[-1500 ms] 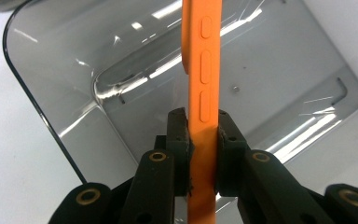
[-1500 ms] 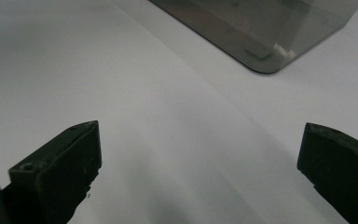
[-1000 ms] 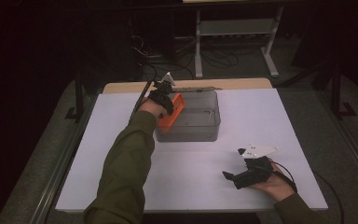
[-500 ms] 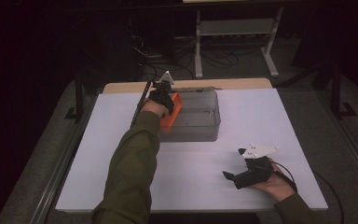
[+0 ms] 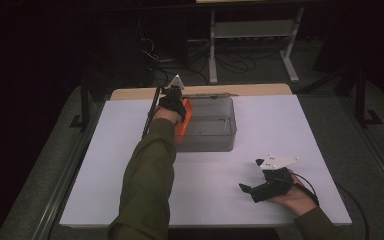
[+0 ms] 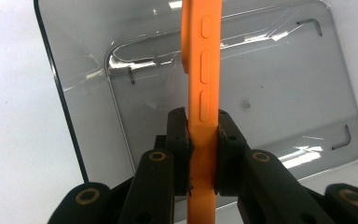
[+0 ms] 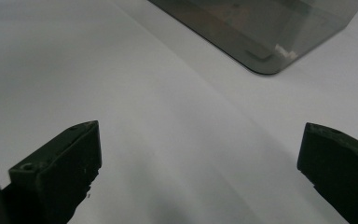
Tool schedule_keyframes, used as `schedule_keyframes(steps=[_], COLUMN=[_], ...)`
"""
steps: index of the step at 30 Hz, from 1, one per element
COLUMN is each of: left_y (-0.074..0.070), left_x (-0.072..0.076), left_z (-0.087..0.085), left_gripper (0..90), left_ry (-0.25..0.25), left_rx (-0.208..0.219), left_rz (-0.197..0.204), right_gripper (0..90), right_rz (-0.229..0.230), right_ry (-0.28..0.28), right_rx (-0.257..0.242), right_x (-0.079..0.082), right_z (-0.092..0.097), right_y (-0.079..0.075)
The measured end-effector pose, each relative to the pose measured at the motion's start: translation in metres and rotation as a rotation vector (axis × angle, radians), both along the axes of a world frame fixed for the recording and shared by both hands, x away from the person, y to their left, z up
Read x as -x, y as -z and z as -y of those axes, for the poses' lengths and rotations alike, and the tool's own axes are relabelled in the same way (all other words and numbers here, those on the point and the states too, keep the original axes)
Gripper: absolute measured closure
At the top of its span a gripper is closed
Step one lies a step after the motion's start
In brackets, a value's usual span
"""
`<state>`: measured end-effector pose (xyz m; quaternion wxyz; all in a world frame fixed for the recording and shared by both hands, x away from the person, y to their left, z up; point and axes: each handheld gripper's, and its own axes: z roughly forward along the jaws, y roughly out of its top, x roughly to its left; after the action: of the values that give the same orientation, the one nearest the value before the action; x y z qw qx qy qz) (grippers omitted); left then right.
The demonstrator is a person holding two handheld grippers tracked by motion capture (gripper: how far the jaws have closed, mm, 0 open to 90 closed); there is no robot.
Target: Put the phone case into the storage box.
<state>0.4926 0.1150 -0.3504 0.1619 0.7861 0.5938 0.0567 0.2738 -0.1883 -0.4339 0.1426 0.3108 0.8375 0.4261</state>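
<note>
The left gripper [image 6: 200, 140] is clamped on an orange phone case [image 6: 200, 84], gripping it edge-on by its lower end; the case hangs over the left end of a clear smoky-grey bin [image 5: 207, 122], which sits near the far edge of the white table [image 5: 105, 170], left of its middle. Judging by this, the step in hand is lowering the case into the bin; to do it well, the person should keep the case upright and clear of the bin's left wall, sink it until its lower edge nears the floor, and only then part the jaws, so it does not bounce or tip out. The right gripper [image 5: 260, 187] rests near the table's near right corner, jaws wide apart and holding nothing; it should stay well clear.
</note>
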Motion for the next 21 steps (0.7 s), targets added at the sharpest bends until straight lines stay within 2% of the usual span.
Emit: schedule_keyframes(steps=[12, 21], left_y=[-0.0001, 0.0014], left_x=[0.0022, 0.0017], left_z=[0.0037, 0.0009], left_gripper=[78.7, 78.6], left_ry=[-0.076, -0.094], left_rx=[-0.004, -0.006], left_rz=[0.006, 0.004], right_gripper=[0.0, 0.0], right_rz=[0.001, 0.002], right_ry=[-0.001, -0.002], right_rx=[-0.002, -0.003], right_x=[0.0002, 0.0002], right_z=[-0.0002, 0.0], right_y=[0.0, 0.0])
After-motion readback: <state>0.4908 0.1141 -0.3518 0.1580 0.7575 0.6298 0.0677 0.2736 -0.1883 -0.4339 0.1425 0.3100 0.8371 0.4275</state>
